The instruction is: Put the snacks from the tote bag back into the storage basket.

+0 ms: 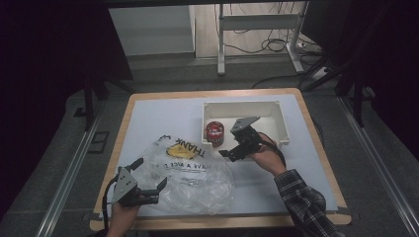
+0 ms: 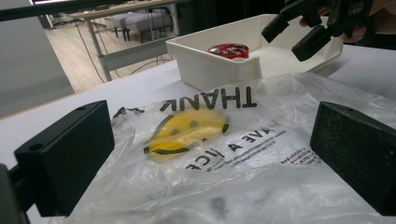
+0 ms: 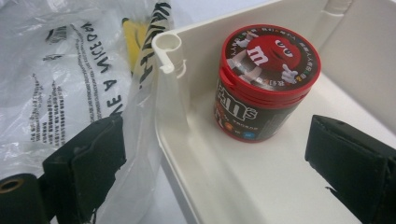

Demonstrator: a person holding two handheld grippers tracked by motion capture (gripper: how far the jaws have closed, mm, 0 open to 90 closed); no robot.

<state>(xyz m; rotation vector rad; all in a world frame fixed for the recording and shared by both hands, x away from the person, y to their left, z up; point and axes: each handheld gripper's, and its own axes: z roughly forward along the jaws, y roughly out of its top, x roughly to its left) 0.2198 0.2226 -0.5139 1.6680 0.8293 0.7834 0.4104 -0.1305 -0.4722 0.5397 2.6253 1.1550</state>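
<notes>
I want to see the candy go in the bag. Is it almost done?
Not yet. The candy tub stands in the white tray, untouched. The right hand-held gripper is open, aimed at it from the tray's near corner. The left hand-held gripper is open over the flat plastic bag. Grabbing, opening and bagging remain.

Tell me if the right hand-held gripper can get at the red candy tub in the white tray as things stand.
Probably yes. The right hand-held gripper is open and points at the candy tub, which stands upright in the white tray with nothing over it. Only the tray's low corner wall lies between the jaws.
</notes>
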